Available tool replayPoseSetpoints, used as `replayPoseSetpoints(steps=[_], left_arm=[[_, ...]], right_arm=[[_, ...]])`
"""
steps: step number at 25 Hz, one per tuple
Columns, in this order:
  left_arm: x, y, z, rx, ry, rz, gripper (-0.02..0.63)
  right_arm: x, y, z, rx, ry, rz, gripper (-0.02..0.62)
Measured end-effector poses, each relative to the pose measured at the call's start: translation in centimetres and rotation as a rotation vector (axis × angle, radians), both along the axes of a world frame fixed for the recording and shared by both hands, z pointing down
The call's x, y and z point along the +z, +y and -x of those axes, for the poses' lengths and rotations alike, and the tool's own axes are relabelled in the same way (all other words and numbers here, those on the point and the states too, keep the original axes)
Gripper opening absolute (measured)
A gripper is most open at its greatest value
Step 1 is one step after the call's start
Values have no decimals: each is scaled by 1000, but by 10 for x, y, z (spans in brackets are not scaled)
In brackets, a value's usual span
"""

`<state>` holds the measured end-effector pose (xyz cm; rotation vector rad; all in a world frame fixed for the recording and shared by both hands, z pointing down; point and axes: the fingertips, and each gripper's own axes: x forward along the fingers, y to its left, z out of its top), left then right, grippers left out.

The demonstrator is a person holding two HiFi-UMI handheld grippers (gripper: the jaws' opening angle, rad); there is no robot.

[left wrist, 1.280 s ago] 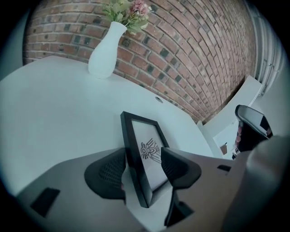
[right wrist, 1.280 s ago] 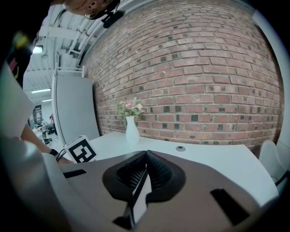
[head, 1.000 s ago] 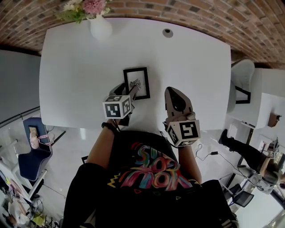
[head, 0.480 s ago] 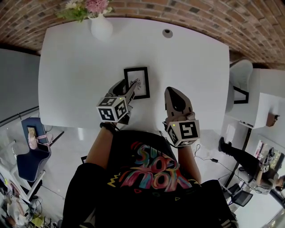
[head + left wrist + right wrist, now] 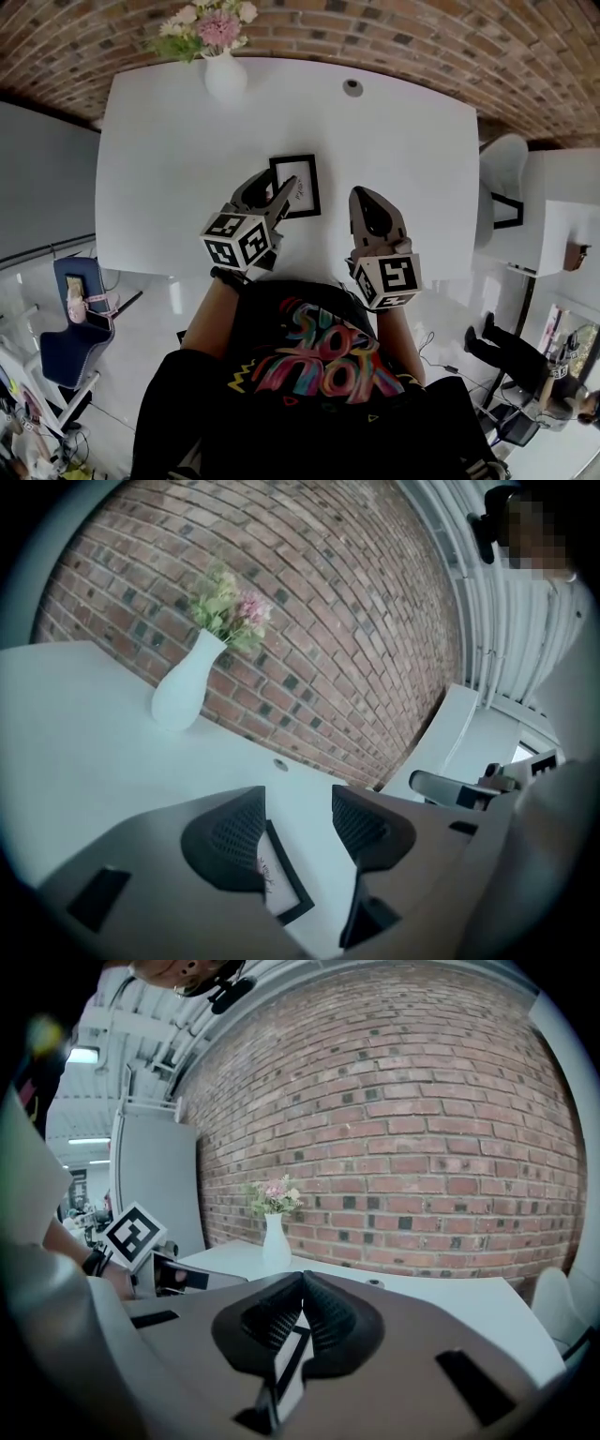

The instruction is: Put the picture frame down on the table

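Left gripper [image 5: 275, 180] backed off picture frame [image 5: 305, 184], own view shows jaws apart

The left claw [image 5: 298, 801] has opened and let go of the picture frame [image 5: 298, 186].

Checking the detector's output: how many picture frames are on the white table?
1. The picture frame lies flat on the white table, at the tips of the open left gripper. No other frame shows on that table, and none seems hidden.
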<state>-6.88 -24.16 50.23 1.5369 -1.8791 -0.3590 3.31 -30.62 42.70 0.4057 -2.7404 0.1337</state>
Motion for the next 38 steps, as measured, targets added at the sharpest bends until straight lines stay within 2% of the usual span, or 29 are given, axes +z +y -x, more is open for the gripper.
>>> replayPoseSetpoints(steps=[5,12,16,20,23,29,38], left_arm=[[-67,5,2,19,-102,-100,207],[-155,14,-13,51,-308,-233,199],[-194,23,-13,26,-344,-285,176],[-222,37,-7,-25,-440,-274,118],[-231,50,-6,-58,-502,-256,38],[-235,68,-8,-63,-504,-267,23],[-232,62,-9,-32,-566,-253,23]], right_arm=[[-26,1,2,3,-49,-35,21],[-75,-1,12,-12,-151,-119,21],[-103,3,17,-37,-200,-145,21],[-121,10,21,-65,-214,-181,21],[-129,14,20,-72,-232,-192,21],[-131,20,14,-83,-242,-175,21],[-131,16,10,-82,-276,-144,20]])
